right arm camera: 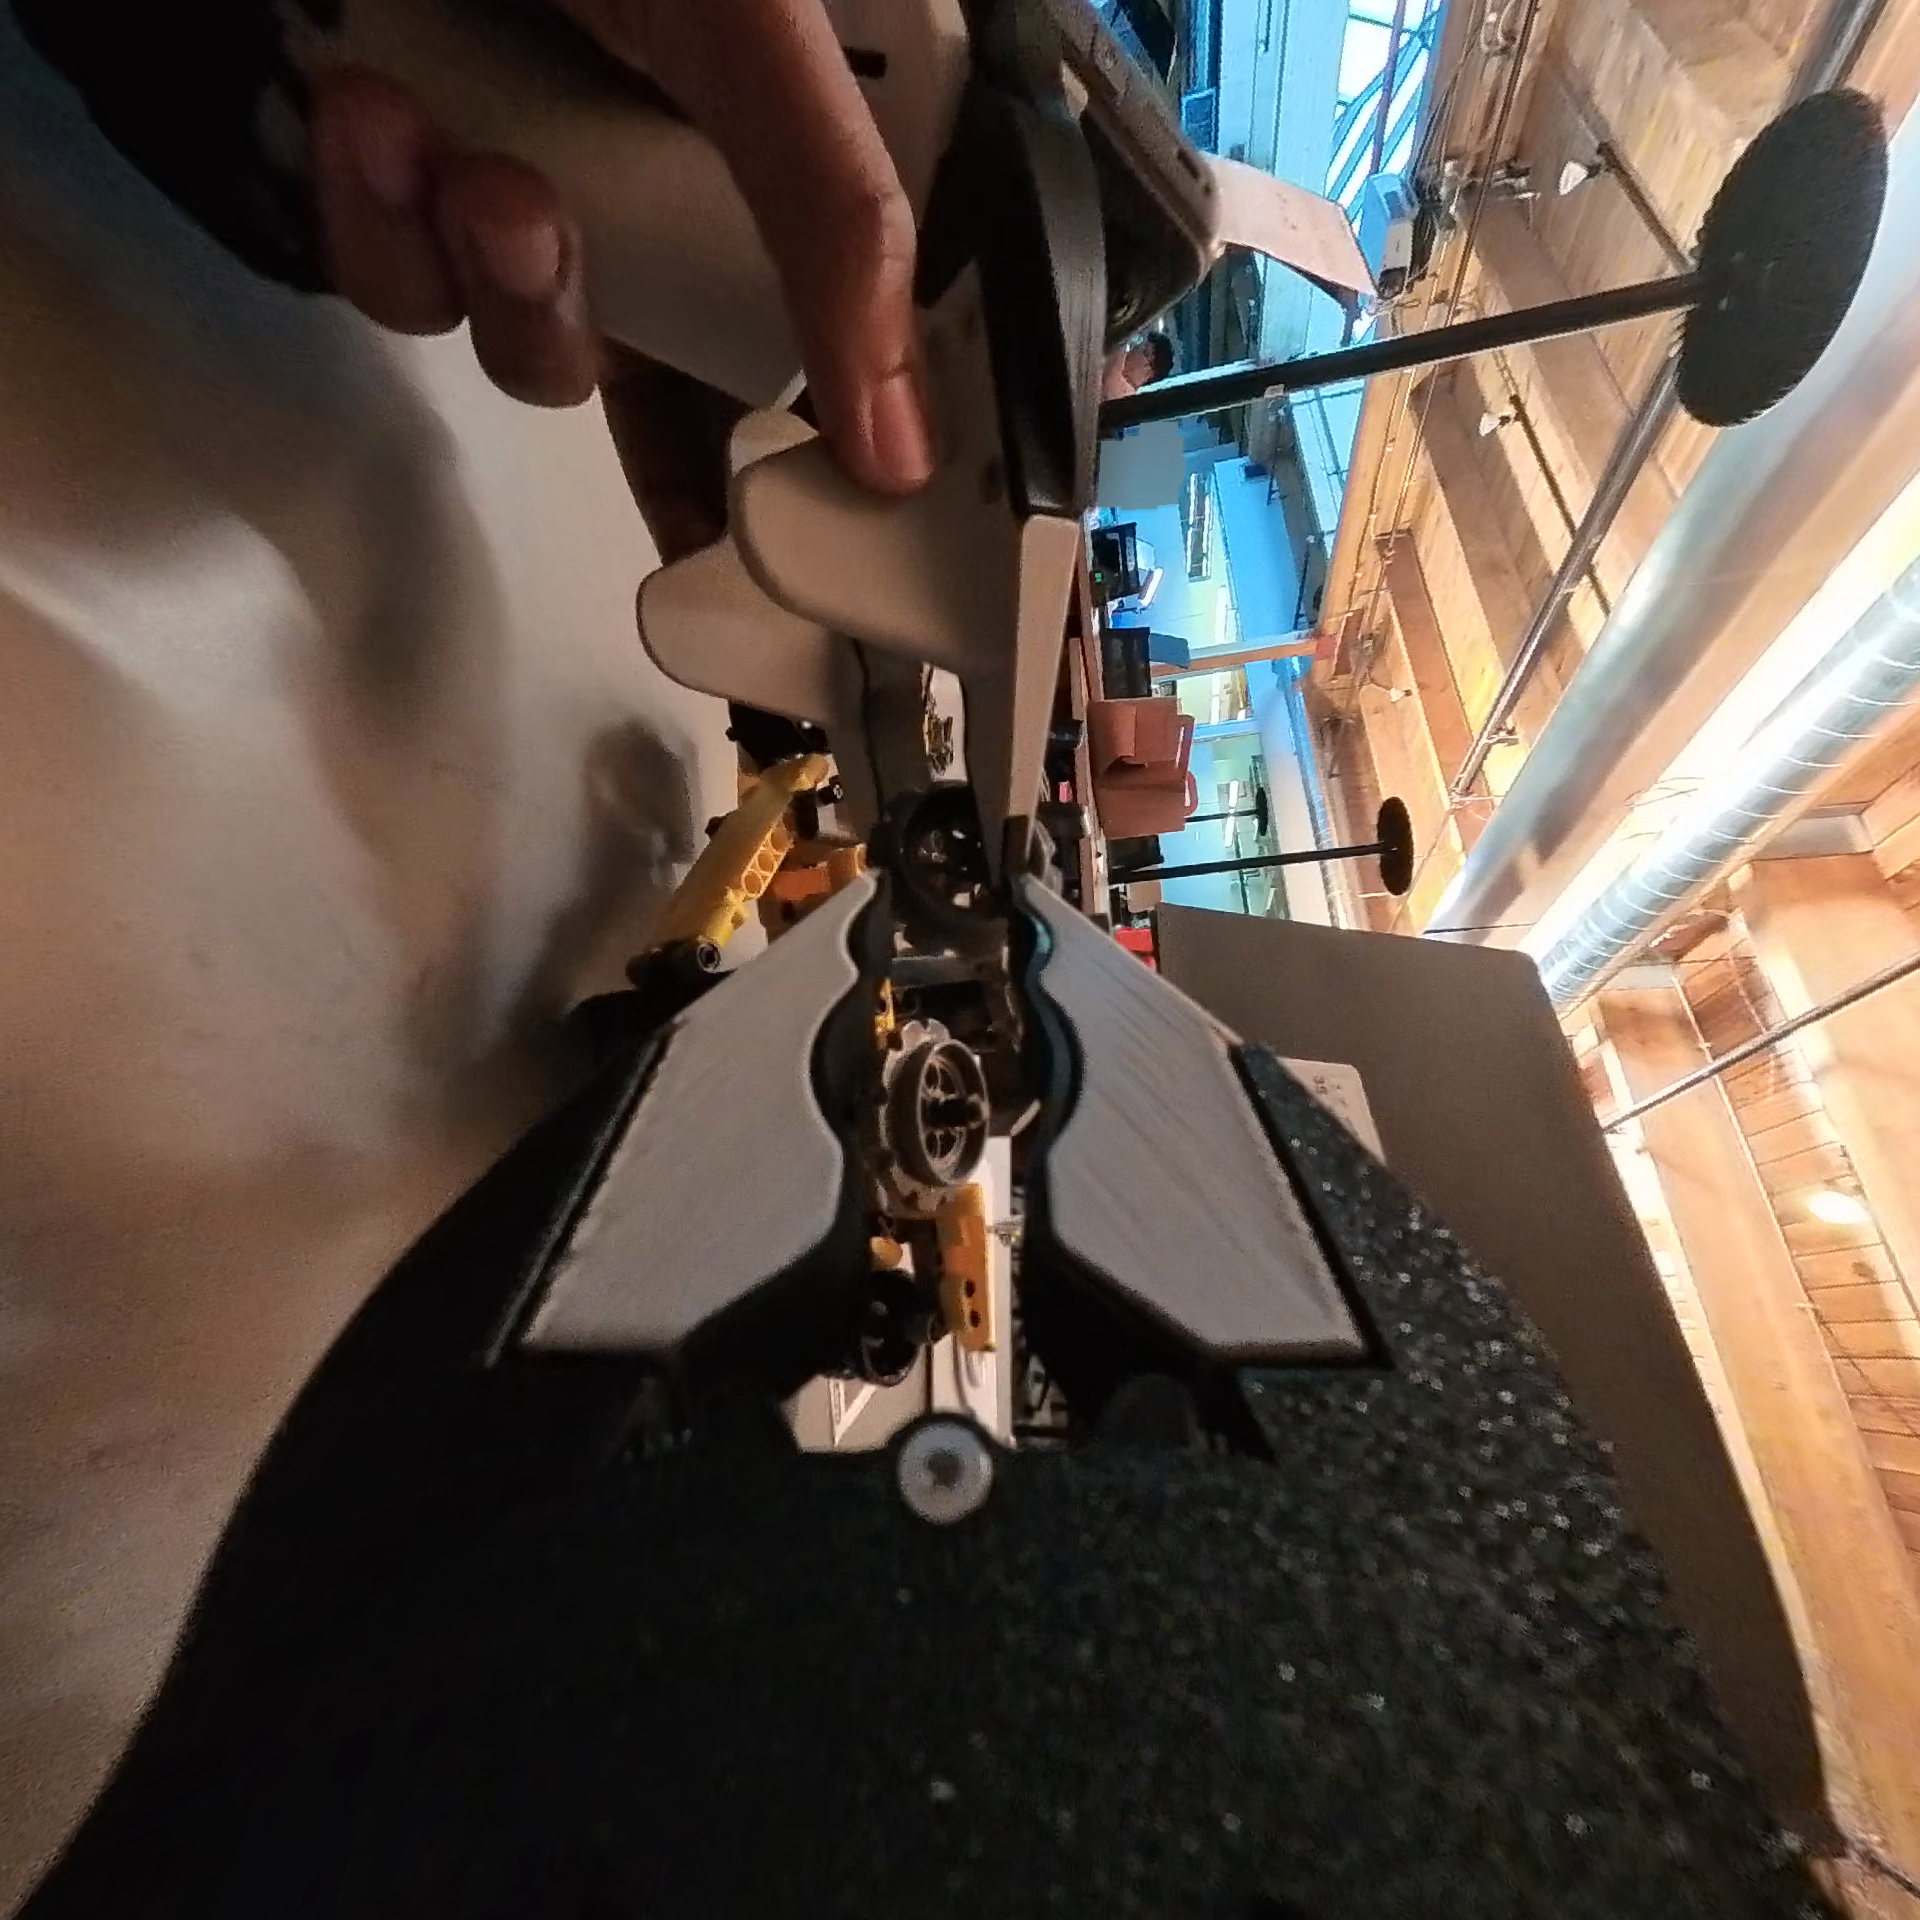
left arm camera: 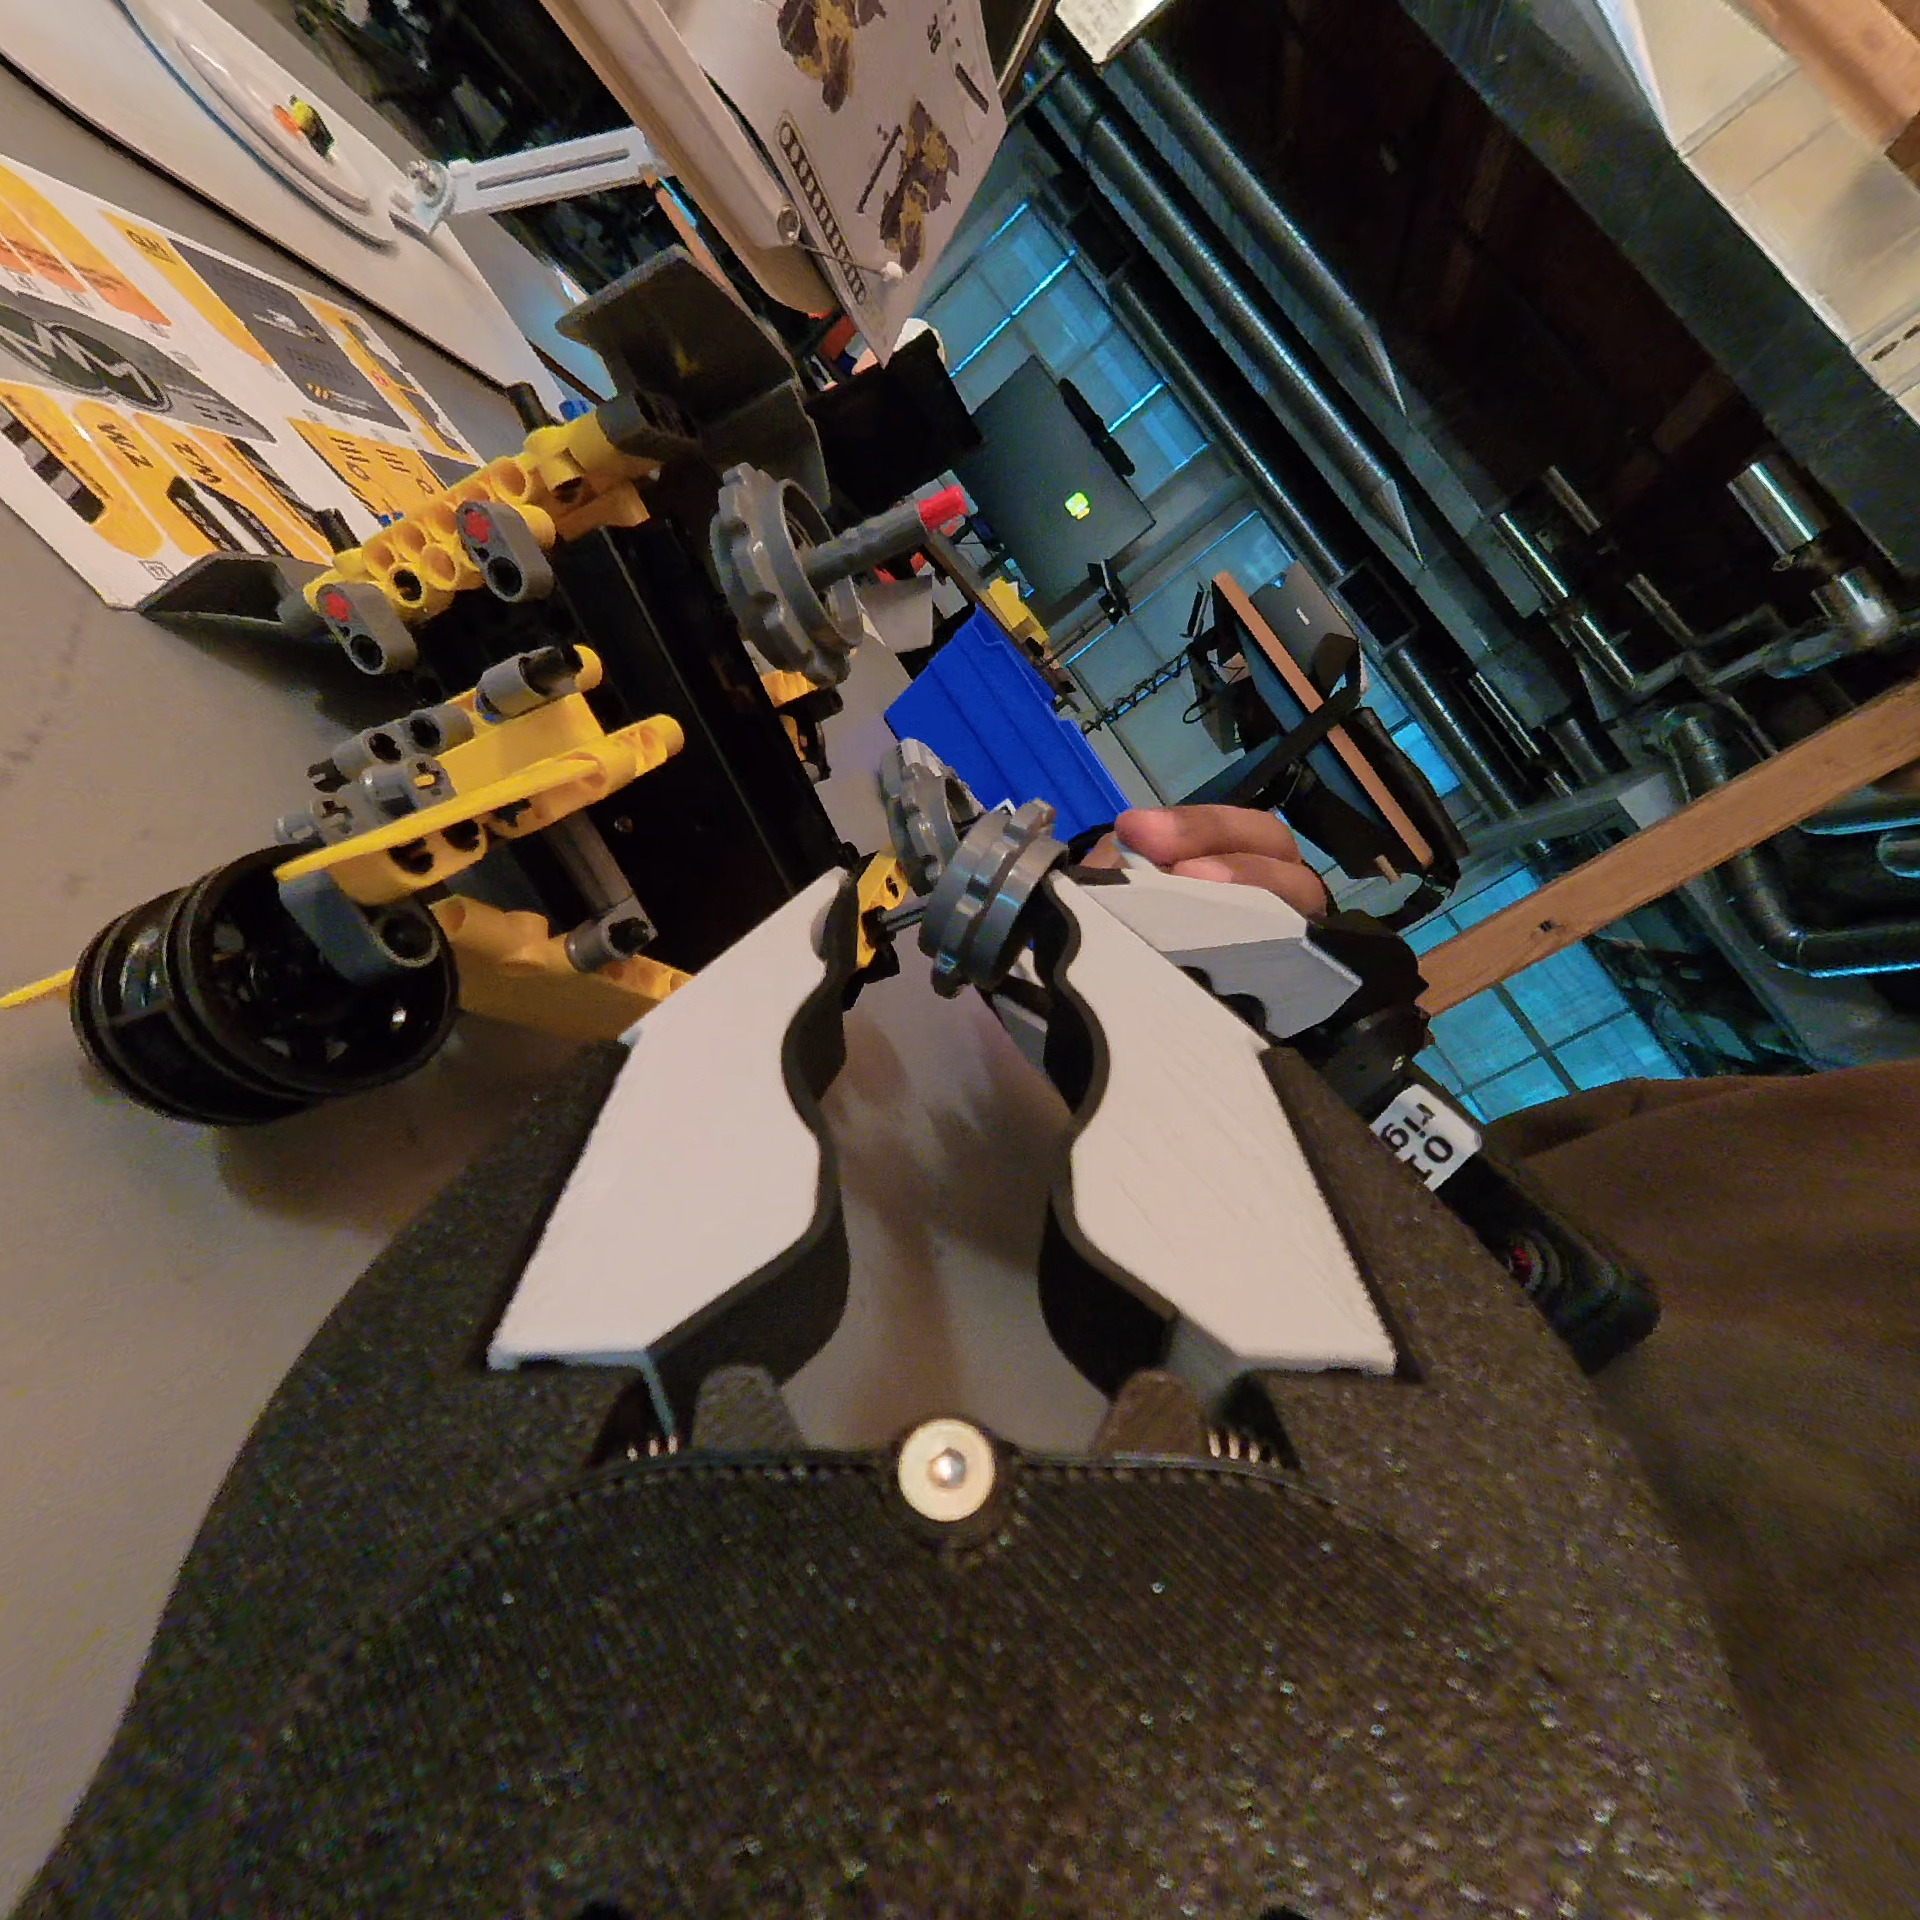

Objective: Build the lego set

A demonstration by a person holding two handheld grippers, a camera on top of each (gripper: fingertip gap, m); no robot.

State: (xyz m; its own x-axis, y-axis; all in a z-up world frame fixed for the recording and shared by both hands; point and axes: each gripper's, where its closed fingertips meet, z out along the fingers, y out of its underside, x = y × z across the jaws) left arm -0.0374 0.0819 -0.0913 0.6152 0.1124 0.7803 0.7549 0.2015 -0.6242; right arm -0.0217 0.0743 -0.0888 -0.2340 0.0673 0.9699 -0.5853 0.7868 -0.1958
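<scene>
A printed sheet (left arm camera: pixel 187 416) in yellow, grey and orange lies flat at the left edge of the left wrist view, with a white round dish (left arm camera: pixel 260 114) above it in the upper left corner. A blue bin (left arm camera: pixel 997 717) sits near the centre, and an illustrated booklet (left arm camera: pixel 873 156) hangs at the top. In the right wrist view, a silver duct (right arm camera: pixel 1714 665) runs along the right side.

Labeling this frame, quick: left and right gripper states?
Left gripper: closed on the grey gear wheel of the yellow model.
Right gripper: fingertips around the model's black wheel; grip unclear.
</scene>
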